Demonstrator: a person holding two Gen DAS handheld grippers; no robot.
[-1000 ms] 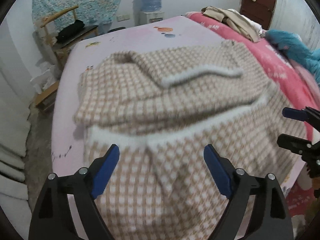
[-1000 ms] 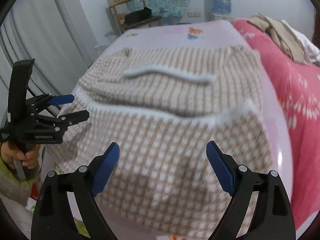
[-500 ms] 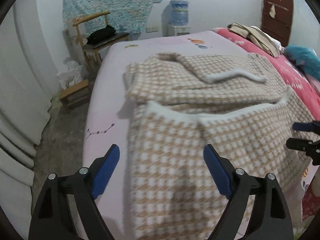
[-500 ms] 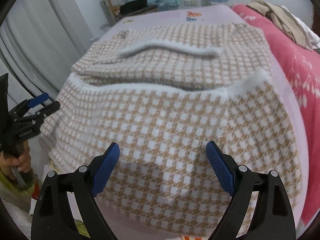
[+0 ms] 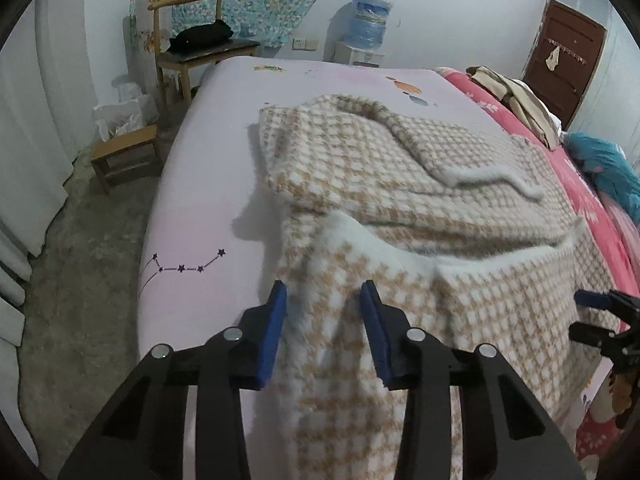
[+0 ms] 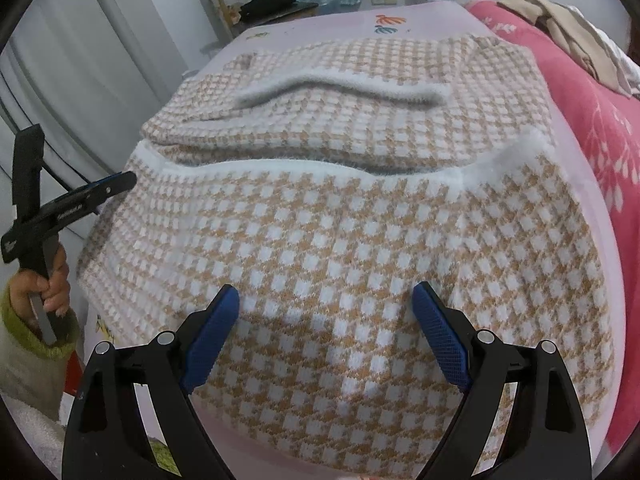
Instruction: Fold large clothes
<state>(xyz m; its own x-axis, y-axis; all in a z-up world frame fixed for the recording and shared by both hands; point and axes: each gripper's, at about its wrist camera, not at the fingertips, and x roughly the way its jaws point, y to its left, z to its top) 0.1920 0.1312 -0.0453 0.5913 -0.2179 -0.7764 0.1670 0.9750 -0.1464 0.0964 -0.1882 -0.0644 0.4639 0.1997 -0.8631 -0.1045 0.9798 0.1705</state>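
Lying on the bed [image 5: 208, 184], the checked sweater [image 6: 360, 240] is partly folded, its near half not yet turned up; the left gripper [image 5: 322, 320] has just been closing around its left edge, while the right gripper [image 6: 326, 320] hangs wide open above the hem

I read no legible text here. My left gripper [image 6: 116, 185] carries white lettering, too small to decipher.

each gripper [image 6: 326, 330] is black plastic with blue ribbed fingers [image 6: 212, 330] and silver screws; at lower left, a green-cuffed pale sleeve [image 6: 28, 344] covers the wrist.
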